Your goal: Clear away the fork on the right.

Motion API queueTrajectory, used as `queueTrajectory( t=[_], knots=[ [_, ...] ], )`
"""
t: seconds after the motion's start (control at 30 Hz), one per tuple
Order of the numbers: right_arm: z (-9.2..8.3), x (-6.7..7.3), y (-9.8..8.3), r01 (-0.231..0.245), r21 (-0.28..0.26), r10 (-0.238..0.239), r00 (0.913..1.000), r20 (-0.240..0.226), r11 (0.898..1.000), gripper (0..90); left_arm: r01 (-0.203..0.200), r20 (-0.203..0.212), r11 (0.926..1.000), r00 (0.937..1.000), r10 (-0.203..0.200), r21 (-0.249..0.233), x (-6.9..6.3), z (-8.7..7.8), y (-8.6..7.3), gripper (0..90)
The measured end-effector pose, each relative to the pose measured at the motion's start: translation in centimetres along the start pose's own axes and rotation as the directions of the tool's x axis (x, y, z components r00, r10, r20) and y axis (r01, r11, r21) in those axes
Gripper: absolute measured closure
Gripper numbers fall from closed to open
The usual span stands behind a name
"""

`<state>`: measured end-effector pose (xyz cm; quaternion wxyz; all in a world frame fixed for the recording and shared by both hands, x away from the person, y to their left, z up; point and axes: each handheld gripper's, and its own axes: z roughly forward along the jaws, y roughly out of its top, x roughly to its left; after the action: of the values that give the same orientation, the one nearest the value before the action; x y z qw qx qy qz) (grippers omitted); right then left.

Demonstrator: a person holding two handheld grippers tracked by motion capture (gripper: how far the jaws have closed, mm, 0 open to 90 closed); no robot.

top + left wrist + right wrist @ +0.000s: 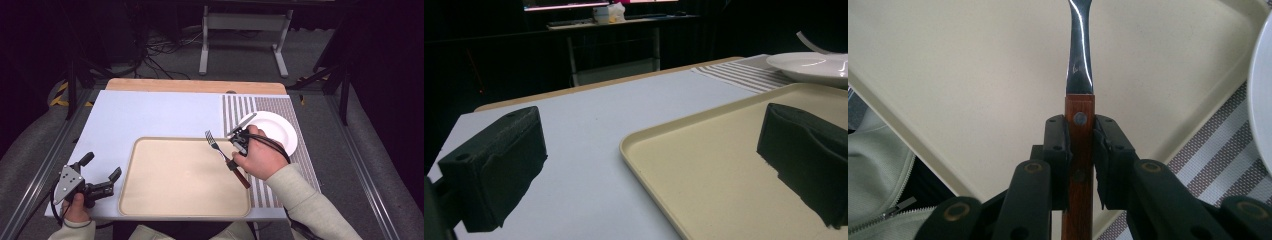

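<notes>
A fork (220, 148) with a brown wooden handle (1079, 150) and a steel neck is clamped in my right gripper (1079, 150), whose pads press on both sides of the handle. It hangs over the right edge of the beige tray (165, 195), tines pointing to the far left. A white plate (282, 130) lies on the striped placemat (300, 165) just right of that hand. My left gripper (102, 175) rests at the table's near left corner, jaws wide apart with nothing between them, beside the tray's left rim (644, 160).
The tray sits on a pale blue mat (150, 115) over a wooden tabletop. Beyond the table's far edge stand a metal frame (245, 35) and loose cables on the floor. The plate (809, 65) shows far right in the left gripper view.
</notes>
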<state>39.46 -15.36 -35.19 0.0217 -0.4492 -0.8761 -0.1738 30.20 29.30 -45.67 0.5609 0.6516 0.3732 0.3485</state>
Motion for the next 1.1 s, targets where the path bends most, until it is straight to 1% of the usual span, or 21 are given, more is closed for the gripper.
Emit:
queueTrajectory(
  t=[0.17,0.2,0.23,0.4,0.43,0.57,0.7,0.93,1.1],
  knots=[
    [0.9,0.2,0.2,-0.013,-0.004,0.013,0.9999,0.009,1.0,77.4,-0.001,-0.001,1.0,1.0,0.001,-0.001,0.0,0.0,0.0,0.0],
    [1.3,0.3,0.2,-0.028,0.004,0.028,0.9996,0.007,1.0,77.4,-0.001,-0.001,1.0,1.0,0.001,-0.001,0.0,0.0,0.0,0.0],
    [1.3,0.3,0.2,-0.028,0.004,0.028,0.9996,0.007,1.0,77.4,0.0,-0.001,1.0,1.0,0.0,-0.001,0.0,0.0,0.0,0.0],
    [2.8,0.4,0.2,-0.049,0.027,0.049,0.9988,0.0,0.998,77.4,0.001,0.0,1.0,1.0,-0.001,-0.001,0.0,0.0,0.0,0.0],
    [2.8,0.4,0.2,-0.049,0.027,0.049,0.9988,0.0,0.998,77.4,-0.001,0.0,1.0,1.0,0.001,-0.001,0.0,0.0,0.0,0.0],
    [3.7,0.5,0.2,-0.085,0.038,0.085,0.9964,0.008,0.996,77.4,0.001,0.0,1.0,1.0,-0.001,-0.003,0.0,0.0,0.0,0.0],
    [4.5,0.5,0.2,-0.107,0.05,0.107,0.9942,0.01,0.993,77.4,-0.001,0.0,1.0,1.0,0.001,-0.001,0.0,0.0,0.0,0.0],
    [5.4,0.6,0.2,-0.133,0.077,0.131,0.9911,0.023,0.988,77.4,0.002,0.0,1.0,1.0,-0.002,-0.005,0.1,0.0,0.0,0.0],
    [6.0,0.6,0.2,-0.141,0.094,0.139,0.9899,0.027,0.986,77.4,0.003,0.001,1.0,1.0,-0.003,-0.005,0.1,0.0,0.0,0.0]
  ],
)
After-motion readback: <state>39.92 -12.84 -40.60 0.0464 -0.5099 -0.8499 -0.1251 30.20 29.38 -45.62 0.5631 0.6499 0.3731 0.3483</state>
